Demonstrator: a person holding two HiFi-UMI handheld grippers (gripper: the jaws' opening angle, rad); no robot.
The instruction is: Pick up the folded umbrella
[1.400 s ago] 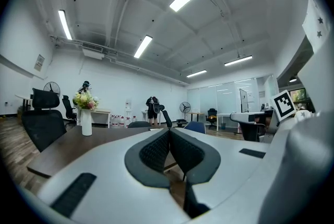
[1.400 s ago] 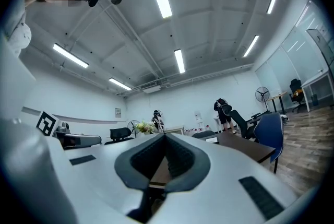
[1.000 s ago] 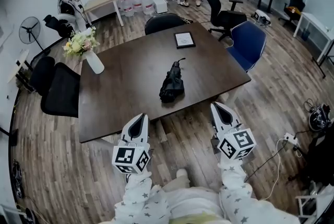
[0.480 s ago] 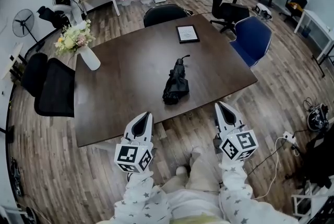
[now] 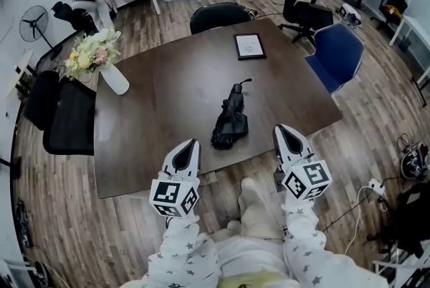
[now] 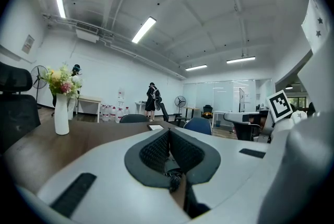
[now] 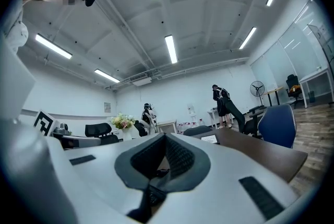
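We're holding the left gripper and right gripper with jaws together, empty, folded umbrella lying on the table ahead between them (arriving closed, we're risking shoving it away).

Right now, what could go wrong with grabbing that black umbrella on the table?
Both the left tool and the right tool are shut and short of the folded umbrella; going in like that might just shove it across the table. Its rumpled, loose fabric could also slip out of a shallow pinch.
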